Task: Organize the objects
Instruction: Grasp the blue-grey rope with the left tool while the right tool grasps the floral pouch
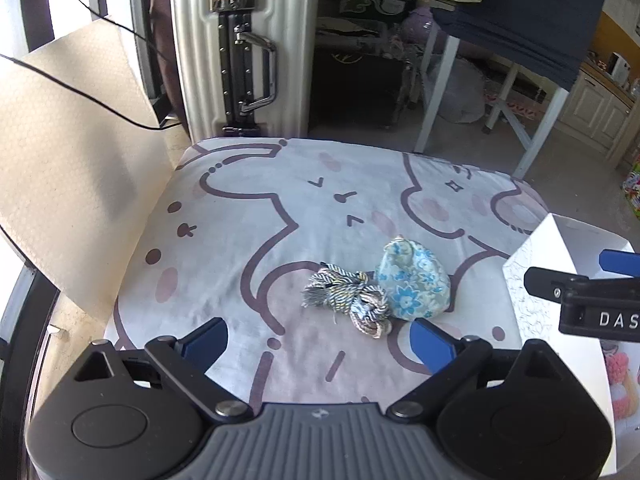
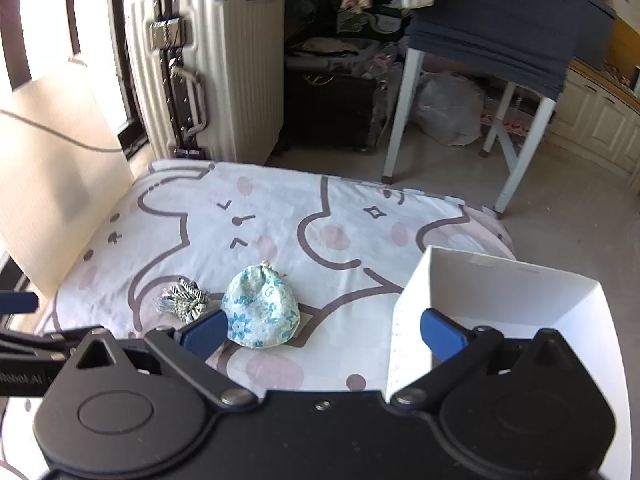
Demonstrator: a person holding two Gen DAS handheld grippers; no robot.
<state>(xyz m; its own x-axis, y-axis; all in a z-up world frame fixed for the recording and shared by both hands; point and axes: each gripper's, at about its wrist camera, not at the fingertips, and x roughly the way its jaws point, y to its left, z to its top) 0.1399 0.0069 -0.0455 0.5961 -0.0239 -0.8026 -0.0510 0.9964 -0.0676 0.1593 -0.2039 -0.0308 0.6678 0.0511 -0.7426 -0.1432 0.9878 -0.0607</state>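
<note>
A blue-flowered cloth pouch [image 1: 414, 280] lies on the cartoon-print sheet [image 1: 260, 216], with a bundle of striped cord [image 1: 348, 300] touching its left side. My left gripper [image 1: 318, 340] is open and empty, just in front of them. My right gripper [image 2: 324, 330] is open and empty; its left finger is near the pouch [image 2: 262, 310] and cord [image 2: 184, 300], its right finger over the white box [image 2: 500, 292]. The right gripper also shows in the left wrist view [image 1: 580, 280], over the box [image 1: 536, 264].
A beige board [image 1: 68, 168] leans at the sheet's left edge. A white suitcase [image 1: 240, 40] stands behind the sheet. A white-legged table with dark cloth [image 2: 500, 20] stands at the back right. A black cable [image 1: 80, 92] crosses the board.
</note>
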